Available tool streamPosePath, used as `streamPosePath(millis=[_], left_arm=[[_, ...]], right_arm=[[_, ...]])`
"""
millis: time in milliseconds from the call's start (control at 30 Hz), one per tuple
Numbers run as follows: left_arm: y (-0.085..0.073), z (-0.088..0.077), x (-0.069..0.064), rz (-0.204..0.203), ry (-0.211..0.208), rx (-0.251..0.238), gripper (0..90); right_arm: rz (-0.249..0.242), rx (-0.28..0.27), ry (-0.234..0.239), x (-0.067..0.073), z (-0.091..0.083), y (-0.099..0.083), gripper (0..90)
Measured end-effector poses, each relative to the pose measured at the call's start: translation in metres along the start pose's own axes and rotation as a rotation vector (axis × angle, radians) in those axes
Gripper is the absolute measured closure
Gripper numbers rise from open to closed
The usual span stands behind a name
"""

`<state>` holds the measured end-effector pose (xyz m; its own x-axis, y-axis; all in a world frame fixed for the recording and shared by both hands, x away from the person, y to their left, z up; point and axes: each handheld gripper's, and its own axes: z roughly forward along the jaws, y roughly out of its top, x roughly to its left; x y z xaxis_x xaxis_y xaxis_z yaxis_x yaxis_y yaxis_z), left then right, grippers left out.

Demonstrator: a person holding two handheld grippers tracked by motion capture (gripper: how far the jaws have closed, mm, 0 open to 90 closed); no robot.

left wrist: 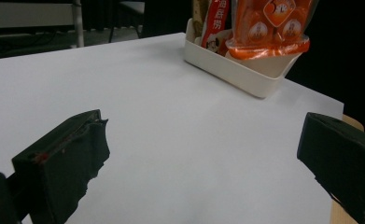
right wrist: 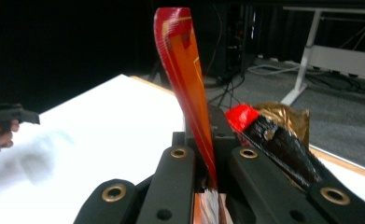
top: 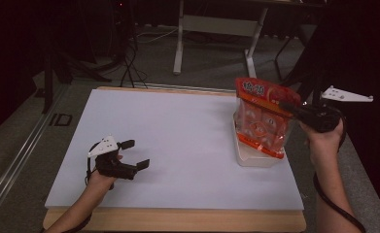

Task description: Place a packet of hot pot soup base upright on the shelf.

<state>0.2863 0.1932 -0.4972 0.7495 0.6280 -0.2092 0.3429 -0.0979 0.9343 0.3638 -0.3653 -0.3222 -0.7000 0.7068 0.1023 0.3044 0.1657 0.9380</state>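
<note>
An orange snack bag (top: 263, 116) stands upright in a white tray (top: 255, 159) at the table's right side. My right gripper (top: 287, 106) is shut on the bag's upper right edge; in the right gripper view the thin red-orange edge (right wrist: 185, 74) rises from between the closed jaws. My left gripper (top: 135, 154) rests low on the white table at the front left, jaws wide open with nothing between them. The left gripper view looks between its fingers (left wrist: 63, 158) across the table to the tray (left wrist: 236, 70) and the bag (left wrist: 269, 23).
A red packet (left wrist: 216, 23) also stands in the tray, and a gold and black wrapper with a red top (right wrist: 269, 135) lies just behind my right jaws. A white sheet (top: 178, 145) covers the wooden table. White desk legs (top: 216, 29) stand on the floor beyond.
</note>
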Motion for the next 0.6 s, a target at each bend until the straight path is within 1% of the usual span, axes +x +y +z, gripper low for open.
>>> streamPosePath(millis=[133, 333, 467, 533, 600], left_arm=[[-0.001, 0.001, 0.001, -0.005, 0.002, 0.001, 1.1], [-0.003, 0.001, 0.003, -0.012, 0.003, 0.004, 1.1], [-0.004, 0.002, 0.003, -0.018, 0.003, 0.006, 1.1], [-0.004, 0.002, 0.004, -0.015, 0.002, 0.011, 1.1], [-0.004, 0.002, 0.004, -0.016, 0.001, 0.008, 1.1]], right_arm=[[0.02, 0.008, -0.003, -0.006, 0.004, -0.008, 90.0], [0.041, 0.022, -0.013, -0.01, 0.009, -0.019, 90.0], [0.058, 0.018, -0.008, -0.012, 0.01, -0.026, 90.0], [0.071, 0.014, 0.002, -0.013, 0.012, -0.03, 90.0], [0.08, 0.025, 0.001, -0.014, 0.015, -0.035, 90.0]])
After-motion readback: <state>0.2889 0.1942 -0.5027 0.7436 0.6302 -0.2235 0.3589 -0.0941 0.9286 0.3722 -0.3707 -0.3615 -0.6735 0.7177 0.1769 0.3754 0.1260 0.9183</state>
